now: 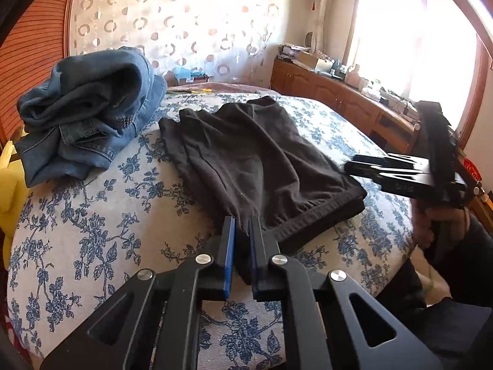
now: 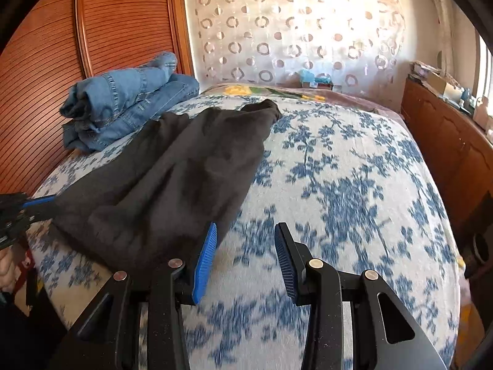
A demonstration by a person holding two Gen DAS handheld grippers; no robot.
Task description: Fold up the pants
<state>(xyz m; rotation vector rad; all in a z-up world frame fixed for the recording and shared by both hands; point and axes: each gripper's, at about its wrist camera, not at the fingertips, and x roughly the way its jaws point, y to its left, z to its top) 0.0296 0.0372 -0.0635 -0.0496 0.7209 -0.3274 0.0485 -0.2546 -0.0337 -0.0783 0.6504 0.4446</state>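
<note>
**Left fingers clamp the waistband corner, right fingers not yet on the cloth**

The bed point(image 2: 354, 185), with its blue-flowered cover, carries everything here. Across it lie the black pants point(image 1: 255, 154), spread fairly flat, waistband toward the near edge and the leg ends running off toward twelve o'clock. At ten o'clock from them sits a heap of blue jeans point(image 1: 89, 114), set apart and not part of this fold.

The left gripper point(image 1: 242, 225) has its fingers pressed together on the near-left corner of the waistband, dark cloth pinched between the blue pads. The right gripper point(image 2: 245, 231) hangs with its fingers apart, just beside the opposite waistband corner; the cloth edge lies at its left pad but nothing is between them.

This looks like the start of the fold: securing both waistband corners. The next move, I judge, calls for the right fingers to slide toward nine o'clock over the hem and close on it.

The right-wrist view is blurred. Whether the left clamp holds one layer or both cannot be told, and the far leg ends are bunched and hard to read.
</note>
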